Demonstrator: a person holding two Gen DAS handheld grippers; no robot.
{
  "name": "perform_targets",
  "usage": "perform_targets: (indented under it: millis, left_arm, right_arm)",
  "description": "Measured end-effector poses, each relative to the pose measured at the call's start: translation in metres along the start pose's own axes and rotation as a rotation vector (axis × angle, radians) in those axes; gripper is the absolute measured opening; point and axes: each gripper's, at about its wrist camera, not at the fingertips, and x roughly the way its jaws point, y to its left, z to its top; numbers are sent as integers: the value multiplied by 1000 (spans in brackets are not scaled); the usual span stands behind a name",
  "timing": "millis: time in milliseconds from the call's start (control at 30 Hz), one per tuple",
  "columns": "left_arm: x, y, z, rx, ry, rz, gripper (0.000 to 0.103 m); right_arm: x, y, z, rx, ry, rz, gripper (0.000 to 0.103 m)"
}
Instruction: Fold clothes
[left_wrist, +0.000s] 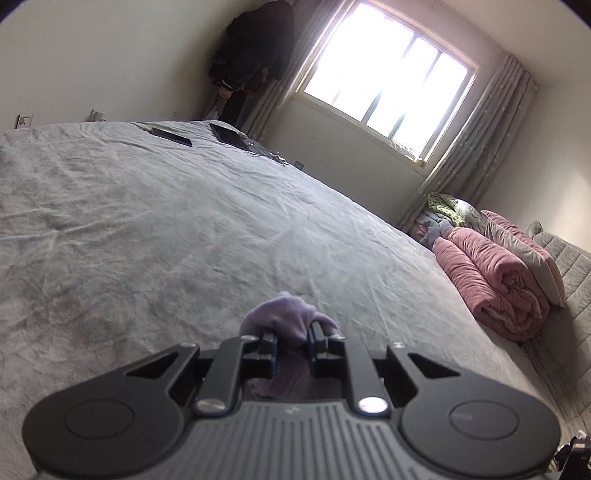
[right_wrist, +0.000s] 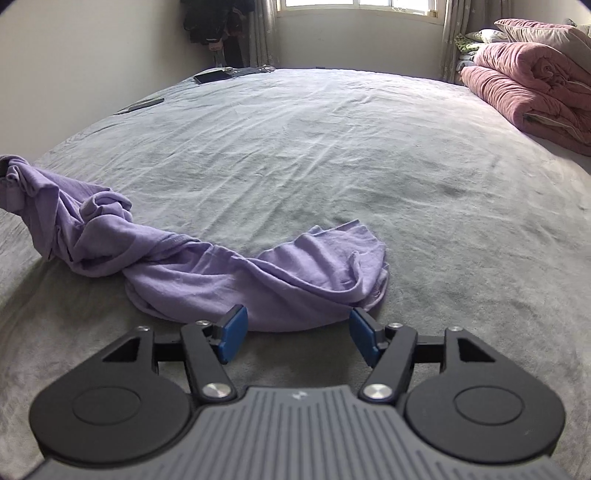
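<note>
A lilac garment (right_wrist: 236, 273) lies crumpled on the grey bed sheet (right_wrist: 332, 155), stretched in a twisted band toward the left edge of the right wrist view, where its end is lifted off the sheet. My left gripper (left_wrist: 292, 338) is shut on a bunch of that lilac garment (left_wrist: 284, 314), which bulges out past its fingertips and hangs below them. My right gripper (right_wrist: 297, 332) is open just in front of the garment's near edge, blue pads (right_wrist: 232, 332) apart, with no cloth between them.
A rolled pink quilt (right_wrist: 532, 92) and pillows lie along the right side of the bed. Two dark flat devices (left_wrist: 229, 136) rest at the far corner near the wall. A bright window (left_wrist: 380, 85) with curtains and dark hanging clothes (left_wrist: 255, 51) stand beyond.
</note>
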Motion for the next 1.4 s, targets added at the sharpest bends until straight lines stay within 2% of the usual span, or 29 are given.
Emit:
perform_targets:
  millis: [133,233,300,333,367,433,467,500,633,733,767,800,833,867,900,933,1000,1067,1233,1300,1400]
  left_arm:
    - [-20,13,13,-74,-102,-35,16]
    - [-26,19,19,-63,-150,26,21]
    - [-19,16,17,0,-106,76,37]
    - [-14,14,13,21,-74,73,39]
    - [-8,11,8,35,-38,53,43]
    - [1,4,-2,72,40,-3,57]
    - [6,-3,-9,115,85,-23,69]
    - [10,-11,-17,169,121,-19,75]
    - [27,-25,-45,346,241,57,77]
    - [38,-16,-60,354,332,114,77]
    - [39,-14,-64,371,334,143,75]
    - [39,-14,-66,405,327,175,62]
    - [40,-15,-68,440,320,208,51]
    - [40,-16,-70,466,312,236,27]
    - [37,-13,-65,442,297,234,8]
    - [34,-10,-60,417,283,233,7]
    - [27,-5,-51,369,250,228,6]
    - [11,-5,-37,336,156,198,5]
    - [-41,-8,-2,262,-111,41,4]
    - [-53,-4,4,224,-170,3,3]
    - [-52,1,6,171,-168,-30,3]
  right_arm:
    - [1,-3,2,-7,-7,-19,65]
    - [5,-10,2,28,-11,-18,65]
    - [10,-13,2,50,1,-11,65]
    - [12,-15,1,57,10,-10,65]
    - [13,-16,0,62,10,-9,65]
    - [12,-18,1,71,3,-11,65]
    - [11,-19,2,79,-1,-13,65]
    - [10,-21,3,86,-5,-16,65]
    - [14,-30,4,126,1,-29,65]
    - [17,-33,1,146,-13,-20,66]
    - [18,-31,1,145,-22,-17,66]
    - [18,-29,0,134,-29,-14,67]
    - [19,-26,0,120,-34,-12,63]
    - [19,-24,0,100,-38,-7,58]
    - [18,-21,2,76,-40,8,33]
    - [17,-20,3,65,-38,27,11]
    - [10,-19,8,60,-51,26,10]
    - [-1,-17,13,35,-98,2,10]
    - [-47,-22,33,1,-286,-84,10]
    - [-69,-32,40,5,-381,-154,10]
    - [-93,-46,43,-8,-502,-275,10]
